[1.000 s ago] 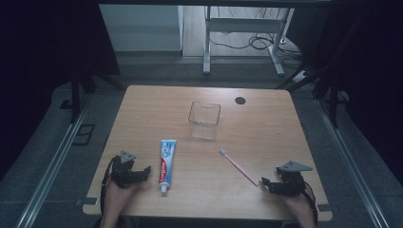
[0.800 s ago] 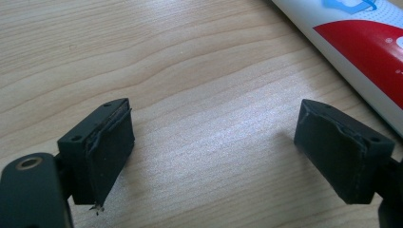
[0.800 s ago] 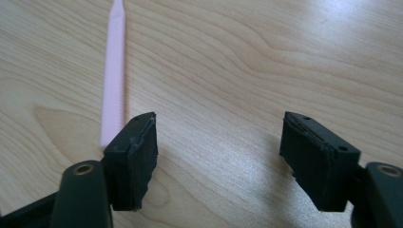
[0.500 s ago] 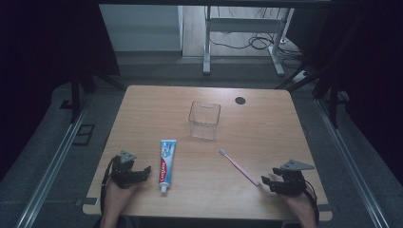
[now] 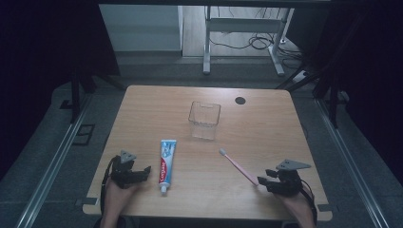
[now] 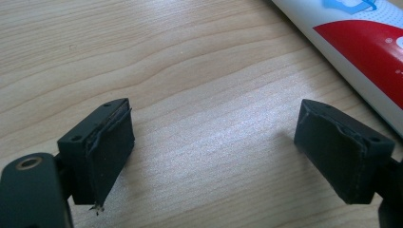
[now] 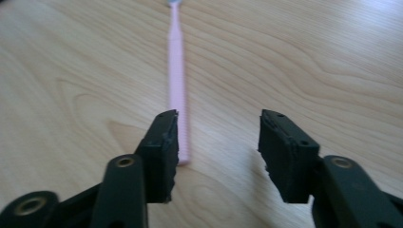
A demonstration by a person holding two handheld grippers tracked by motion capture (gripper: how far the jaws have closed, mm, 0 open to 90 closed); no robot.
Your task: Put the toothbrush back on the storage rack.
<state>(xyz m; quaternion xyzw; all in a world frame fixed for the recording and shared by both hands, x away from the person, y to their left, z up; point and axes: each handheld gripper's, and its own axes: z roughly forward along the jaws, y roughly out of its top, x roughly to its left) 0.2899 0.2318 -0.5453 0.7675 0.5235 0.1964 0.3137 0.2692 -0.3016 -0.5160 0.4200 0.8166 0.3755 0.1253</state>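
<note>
Wooden table (image 5: 266,142), pink toothbrush (image 5: 236,165) diagonal, bristles far-left

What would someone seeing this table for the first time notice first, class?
A pink toothbrush lies slantwise near the front right of the wooden table, its handle end just inside the right tongs, whose jaws have just been closing but do not yet press it. A red, white and blue toothpaste tube lies at front left beside the open left tongs. A clear plastic box stands in the middle.
</note>
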